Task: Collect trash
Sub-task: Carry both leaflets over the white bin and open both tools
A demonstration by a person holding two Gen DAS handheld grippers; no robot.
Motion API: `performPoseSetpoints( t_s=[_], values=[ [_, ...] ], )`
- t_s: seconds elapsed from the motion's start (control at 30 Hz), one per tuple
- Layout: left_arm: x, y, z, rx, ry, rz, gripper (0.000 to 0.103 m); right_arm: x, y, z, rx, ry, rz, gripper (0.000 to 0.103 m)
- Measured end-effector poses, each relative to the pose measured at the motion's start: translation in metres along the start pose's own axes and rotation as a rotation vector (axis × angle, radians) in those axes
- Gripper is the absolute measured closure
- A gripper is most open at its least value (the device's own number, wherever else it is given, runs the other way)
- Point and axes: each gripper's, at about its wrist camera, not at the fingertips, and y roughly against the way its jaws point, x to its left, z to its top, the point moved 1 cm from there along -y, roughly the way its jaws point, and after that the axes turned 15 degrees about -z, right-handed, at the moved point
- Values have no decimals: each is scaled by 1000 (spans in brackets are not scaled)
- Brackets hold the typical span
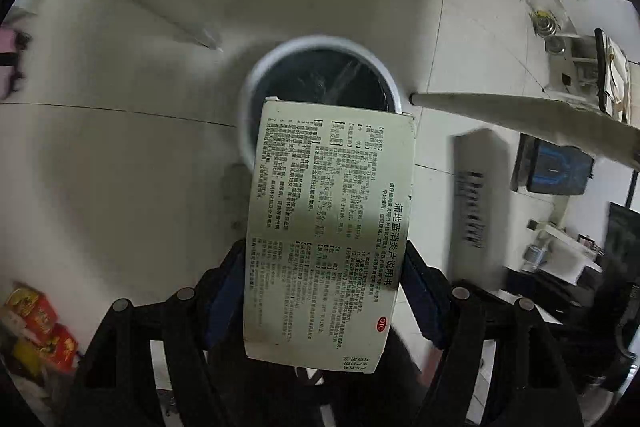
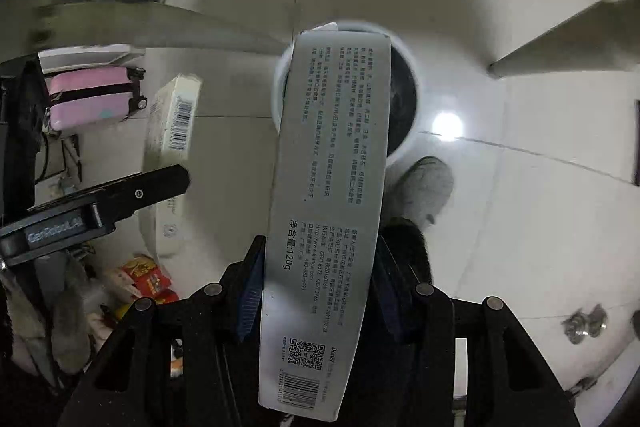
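Two claws clamped on boxes, left claw (image 1: 325,291) gripping OTC-marked medicine box (image 1: 328,227), right claw (image 2: 316,291) gripping "120g" grey carton (image 2: 324,195)

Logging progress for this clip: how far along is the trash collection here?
Mid-job. Done: cannot tell; the bin's contents are unclear. In hand: left gripper clamps a medicine box; right gripper clamps a long grey carton, both held over the bin. Left: dropping both, plus red packets on the floor.
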Motion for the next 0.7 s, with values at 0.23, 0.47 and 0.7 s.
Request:
performPoseSetpoints(
  t_s=[0.23, 0.47, 0.7],
  values=[
    [39, -85, 67, 57, -49, -9, 12, -34, -113, 103, 70, -59, 63, 49],
    [38, -75, 38, -21, -92, 130, 0, -55, -138, 124, 11, -125, 17, 0],
    [21, -32, 0, -86, -156, 362, 0, -47, -75, 122, -92, -135, -202, 0]
  ],
)
